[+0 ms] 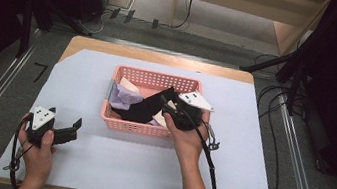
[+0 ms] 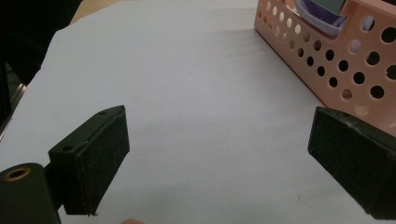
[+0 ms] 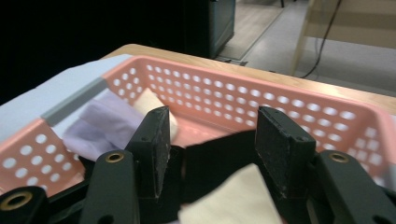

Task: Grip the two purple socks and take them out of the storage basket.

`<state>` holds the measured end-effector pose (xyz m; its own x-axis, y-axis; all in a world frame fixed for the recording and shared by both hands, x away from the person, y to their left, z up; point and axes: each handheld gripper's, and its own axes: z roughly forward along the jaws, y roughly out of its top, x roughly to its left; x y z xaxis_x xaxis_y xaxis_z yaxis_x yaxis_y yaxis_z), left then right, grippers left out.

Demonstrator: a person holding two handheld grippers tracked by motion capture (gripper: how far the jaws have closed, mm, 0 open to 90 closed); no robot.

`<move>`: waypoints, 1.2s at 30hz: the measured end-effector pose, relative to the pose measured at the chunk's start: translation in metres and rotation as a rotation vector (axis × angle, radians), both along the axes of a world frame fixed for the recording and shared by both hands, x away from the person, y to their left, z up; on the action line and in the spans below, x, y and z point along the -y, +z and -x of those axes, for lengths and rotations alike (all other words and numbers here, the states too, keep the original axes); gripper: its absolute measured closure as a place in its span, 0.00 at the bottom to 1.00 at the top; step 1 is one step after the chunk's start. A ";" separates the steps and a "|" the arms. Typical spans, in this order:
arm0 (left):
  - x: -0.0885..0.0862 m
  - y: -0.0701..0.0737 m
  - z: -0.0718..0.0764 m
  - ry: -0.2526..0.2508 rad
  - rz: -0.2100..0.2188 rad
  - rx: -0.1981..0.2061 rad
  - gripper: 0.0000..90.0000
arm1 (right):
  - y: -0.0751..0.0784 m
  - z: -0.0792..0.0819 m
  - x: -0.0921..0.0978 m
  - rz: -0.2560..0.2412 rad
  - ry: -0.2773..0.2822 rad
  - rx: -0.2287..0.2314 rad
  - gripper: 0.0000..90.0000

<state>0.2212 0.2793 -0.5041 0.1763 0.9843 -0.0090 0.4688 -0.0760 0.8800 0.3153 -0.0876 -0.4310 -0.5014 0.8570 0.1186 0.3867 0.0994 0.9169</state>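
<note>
A pink perforated basket (image 1: pixel 151 78) stands mid-table and holds cloth pieces: a black one (image 1: pixel 147 106), a purple one (image 1: pixel 124 99) and cream ones (image 1: pixel 130 86). My right gripper (image 1: pixel 174 109) reaches into the basket from its near right side. In the right gripper view its jaws stand partly apart, with the black cloth (image 3: pixel 215 156) lying across the gap and a cream piece (image 3: pixel 229 198) in front of it. My left gripper (image 1: pixel 64 119) rests on the white table cover at the near left, wide open with nothing between its pads (image 2: pixel 93 158). The basket's wall (image 2: pixel 350 65) is to its right.
The white cover (image 1: pixel 146 162) spreads over a wooden table whose bare edge (image 1: pixel 162 57) shows at the back. A black cable (image 1: pixel 211 166) trails from the right gripper along the forearm. Metal rails and cables run on the floor at both sides.
</note>
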 end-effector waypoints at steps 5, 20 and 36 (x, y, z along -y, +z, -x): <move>0.000 0.000 0.000 -0.001 -0.002 0.000 0.07 | 0.000 -0.008 -0.024 0.001 0.043 -0.008 0.51; 0.001 0.000 -0.001 -0.001 0.000 -0.001 0.07 | -0.013 -0.028 -0.088 0.086 0.149 -0.072 0.42; 0.001 -0.001 -0.002 0.004 0.000 -0.005 0.08 | -0.016 -0.044 -0.133 0.182 0.215 -0.242 0.49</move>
